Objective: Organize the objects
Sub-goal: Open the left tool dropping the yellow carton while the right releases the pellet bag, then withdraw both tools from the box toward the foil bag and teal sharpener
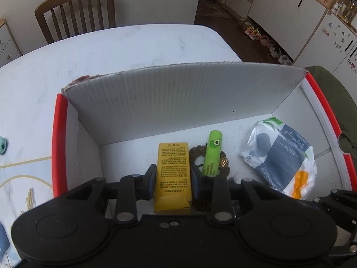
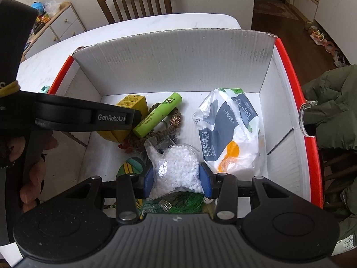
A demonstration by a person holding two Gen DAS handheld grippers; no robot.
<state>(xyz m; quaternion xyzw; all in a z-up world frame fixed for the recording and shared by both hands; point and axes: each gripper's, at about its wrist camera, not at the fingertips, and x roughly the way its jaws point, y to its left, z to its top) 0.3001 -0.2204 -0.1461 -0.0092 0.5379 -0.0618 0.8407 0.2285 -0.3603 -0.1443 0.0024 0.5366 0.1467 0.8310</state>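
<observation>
Left wrist view: left tool clamped on yellow printed cardboard carton, lower centre, inside red-rimmed white corrugated box. Right tool grips clear bag of white beads low in same box. Green avocado-print tube, blue-white tissue pack already inside. Small teal item left on marble worktop, frame's left edge; sorting judged mostly done.

Soft, even daylight lit both views, with faint shadows inside the cardboard box. Fisheye distortion bent the edges, and the corners were dark; focus was sharp.
</observation>
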